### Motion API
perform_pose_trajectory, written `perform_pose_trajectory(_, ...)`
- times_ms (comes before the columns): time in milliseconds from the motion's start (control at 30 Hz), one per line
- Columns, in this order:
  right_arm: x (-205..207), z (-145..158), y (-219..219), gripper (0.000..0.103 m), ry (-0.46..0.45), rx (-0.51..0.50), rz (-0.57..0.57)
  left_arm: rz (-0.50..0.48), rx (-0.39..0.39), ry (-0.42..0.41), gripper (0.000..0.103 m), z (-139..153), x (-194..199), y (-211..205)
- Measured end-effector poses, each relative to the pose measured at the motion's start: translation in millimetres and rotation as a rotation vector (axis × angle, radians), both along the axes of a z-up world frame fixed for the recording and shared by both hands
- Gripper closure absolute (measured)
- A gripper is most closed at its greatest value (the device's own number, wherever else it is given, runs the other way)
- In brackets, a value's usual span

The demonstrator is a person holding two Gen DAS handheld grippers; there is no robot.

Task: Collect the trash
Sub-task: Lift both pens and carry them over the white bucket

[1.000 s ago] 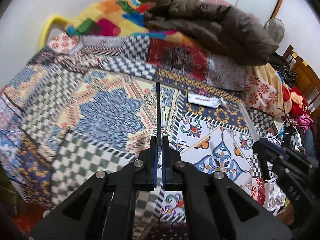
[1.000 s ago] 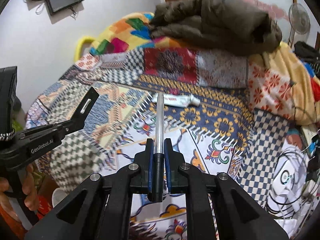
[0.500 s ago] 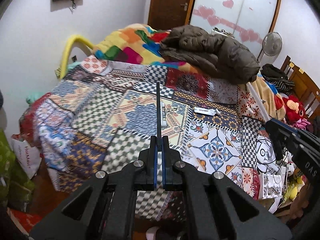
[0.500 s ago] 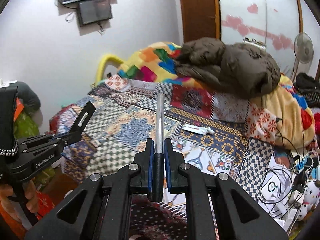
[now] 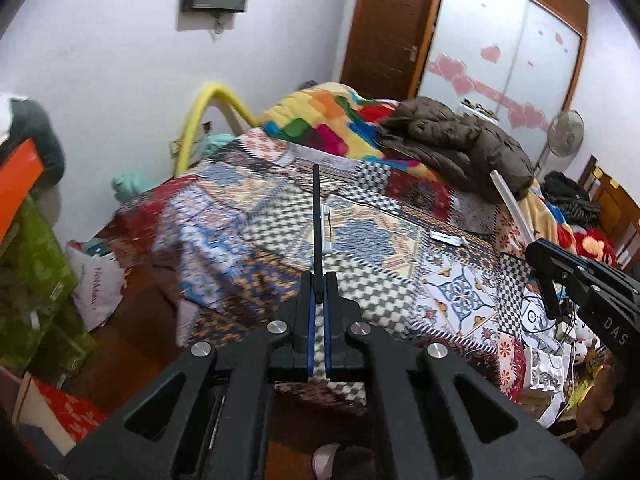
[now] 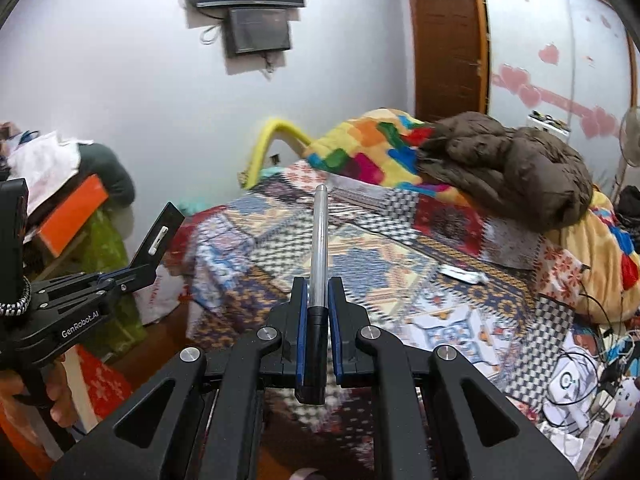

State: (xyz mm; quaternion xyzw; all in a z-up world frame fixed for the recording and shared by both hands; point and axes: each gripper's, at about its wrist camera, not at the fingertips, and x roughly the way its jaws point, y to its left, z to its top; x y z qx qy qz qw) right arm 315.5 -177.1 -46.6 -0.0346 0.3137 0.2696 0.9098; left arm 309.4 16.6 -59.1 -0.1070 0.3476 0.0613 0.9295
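Observation:
My left gripper (image 5: 317,284) is shut on a thin flat black card (image 5: 316,224), seen edge-on and standing upright; in the right wrist view the card (image 6: 158,240) is a black slab with a small white piece. My right gripper (image 6: 319,286) is shut on a silver pen (image 6: 320,248) with a black end, pointing away from me. A white tube (image 5: 447,239) lies on the patchwork bed cover (image 5: 280,224); it also shows in the right wrist view (image 6: 462,275). Both grippers are held well back from the bed.
A brown jacket (image 5: 452,140) and a bright blanket (image 5: 320,120) lie at the bed's far end. A white bag (image 5: 96,280) and green boxes (image 5: 32,264) stand on the floor to the left. Cables and clutter (image 5: 548,340) are at the right.
Both grippers have pulled back and up from the bed, each still holding its item. The bed looks smaller, and the wall, the floor and the boxes on the left have come into view.

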Motion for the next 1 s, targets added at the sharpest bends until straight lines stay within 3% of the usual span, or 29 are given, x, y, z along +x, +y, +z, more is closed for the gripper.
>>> perform_pose_trajectory(233, -33.0, -4.5, 46.2, 0.094, 0.011, 0.008, 0.087, 0.086, -0.003, -0.013, 0.101, 0.6, -59.3, 46.6)
perform_pose_trajectory(500, -63.1, -22.9, 100.9, 0.094, 0.038, -0.013, 0.186, 0.182, 0.004, 0.03, 0.101, -18.3, -113.4, 100.0)
perform_pose_trajectory(767, -84.8, -54.9, 158.4, 0.094, 0.099, -0.06, 0.275, 0.251, 0.0, 0.104, 0.101, -56.5, -143.0, 144.5)
perform_pose_trajectory(1000, -90.1, -96.3, 207.3, 0.094, 0.174, -0.14, 0.346, 0.271, -0.034, 0.22, 0.101, -114.3, -144.8, 169.6)
